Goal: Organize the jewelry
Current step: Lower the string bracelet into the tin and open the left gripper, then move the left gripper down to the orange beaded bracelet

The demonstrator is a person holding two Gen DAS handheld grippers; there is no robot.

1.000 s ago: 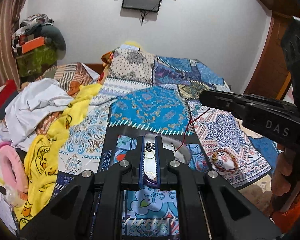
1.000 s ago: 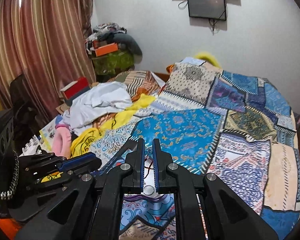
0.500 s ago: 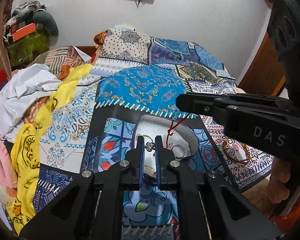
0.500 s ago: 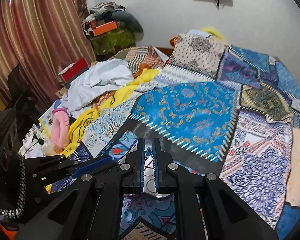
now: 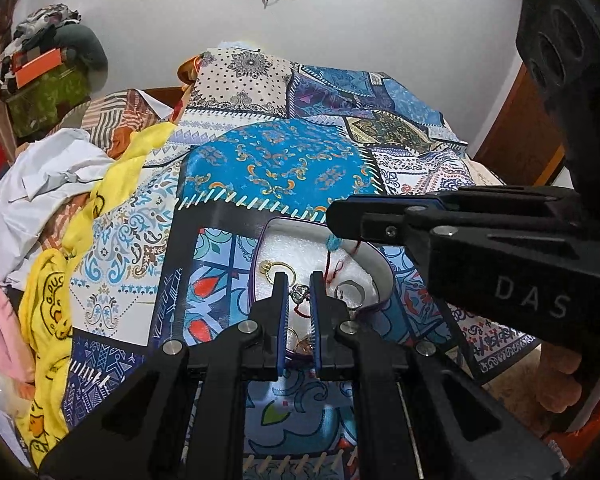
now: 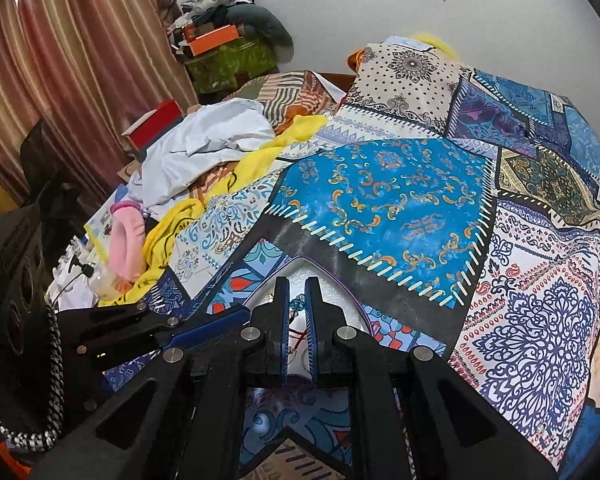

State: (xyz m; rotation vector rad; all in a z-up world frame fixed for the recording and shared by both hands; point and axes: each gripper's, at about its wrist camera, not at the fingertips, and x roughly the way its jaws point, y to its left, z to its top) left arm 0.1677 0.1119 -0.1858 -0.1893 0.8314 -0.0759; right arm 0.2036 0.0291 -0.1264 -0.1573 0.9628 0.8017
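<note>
A white-lined jewelry box (image 5: 376, 270) with a purple rim lies open on the patterned bedspread; it also shows in the right wrist view (image 6: 342, 308). My left gripper (image 5: 299, 280) hovers over it, jaws slightly apart, around a silver crown ring (image 5: 299, 293). My right gripper (image 6: 296, 285), seen from the side in the left wrist view (image 5: 334, 224), is shut on a red thread bracelet with a blue bead (image 5: 332, 254) that hangs into the box; the bead also shows between the fingers in the right wrist view (image 6: 297, 303). A gold ring (image 5: 269, 267) and a silver ring (image 5: 350, 292) lie inside.
A patchwork bedspread (image 5: 284, 164) covers the bed. White cloth (image 5: 48, 176), a yellow garment (image 5: 56, 300) and a pink item (image 5: 0, 320) pile at the left. A wooden door (image 5: 520, 128) stands at the right. A bottle (image 6: 98, 278) lies at the bed's left edge.
Both grippers have dropped lower and closer to the jewelry box. The red thread bracelet in my right gripper now hangs down into the box.
</note>
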